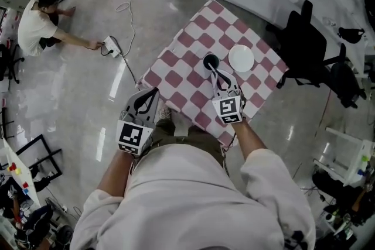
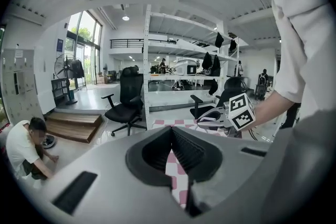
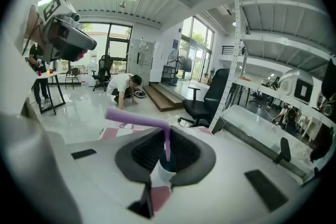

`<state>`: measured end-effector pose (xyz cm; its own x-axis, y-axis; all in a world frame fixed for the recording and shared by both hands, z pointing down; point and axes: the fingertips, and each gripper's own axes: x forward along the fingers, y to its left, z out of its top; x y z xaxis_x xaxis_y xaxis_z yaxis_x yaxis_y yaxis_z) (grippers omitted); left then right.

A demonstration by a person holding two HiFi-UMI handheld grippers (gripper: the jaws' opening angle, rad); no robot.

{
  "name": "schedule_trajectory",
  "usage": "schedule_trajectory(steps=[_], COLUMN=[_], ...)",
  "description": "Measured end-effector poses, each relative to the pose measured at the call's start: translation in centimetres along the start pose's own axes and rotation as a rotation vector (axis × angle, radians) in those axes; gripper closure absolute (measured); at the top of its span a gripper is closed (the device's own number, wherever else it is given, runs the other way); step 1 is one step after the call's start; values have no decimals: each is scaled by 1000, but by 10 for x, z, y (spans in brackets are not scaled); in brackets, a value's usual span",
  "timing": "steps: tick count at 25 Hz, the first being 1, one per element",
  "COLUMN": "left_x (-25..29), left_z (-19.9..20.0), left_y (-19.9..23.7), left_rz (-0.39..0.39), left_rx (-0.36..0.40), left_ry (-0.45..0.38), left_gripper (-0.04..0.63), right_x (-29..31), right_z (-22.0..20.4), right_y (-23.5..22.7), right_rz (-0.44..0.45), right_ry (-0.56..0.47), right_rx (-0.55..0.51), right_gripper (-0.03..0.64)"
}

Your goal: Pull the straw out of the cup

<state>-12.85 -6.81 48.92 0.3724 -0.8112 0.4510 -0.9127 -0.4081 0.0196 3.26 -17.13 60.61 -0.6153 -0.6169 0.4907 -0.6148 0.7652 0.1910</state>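
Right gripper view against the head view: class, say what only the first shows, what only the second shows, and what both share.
Only the right gripper view: the purple straw, bent over at the top, clamped between the right gripper's jaws and running down to the cup.
Only the head view: the white disc beside the cup, and the whole checked table.
Both: the cup, the left gripper, and a person crouched on the floor.

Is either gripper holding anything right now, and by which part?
The right gripper pinches the purple straw on its upright stem, just below the bend. The left gripper holds nothing.
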Motion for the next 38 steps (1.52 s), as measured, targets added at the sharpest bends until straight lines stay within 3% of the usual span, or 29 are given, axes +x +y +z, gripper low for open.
schedule_trajectory(steps=[25, 38], left_x=[20, 25], left_z=[48, 51], left_y=[-58, -84], left_rz=[-191, -243], left_rx=[80, 111], left_ry=[-140, -146], left_gripper=[591, 591], right_x=[-151, -213], right_z=[96, 120], right_y=[14, 11], right_rz=[-112, -161], right_ry=[-153, -247], right_rx=[15, 73], right_gripper=[580, 580])
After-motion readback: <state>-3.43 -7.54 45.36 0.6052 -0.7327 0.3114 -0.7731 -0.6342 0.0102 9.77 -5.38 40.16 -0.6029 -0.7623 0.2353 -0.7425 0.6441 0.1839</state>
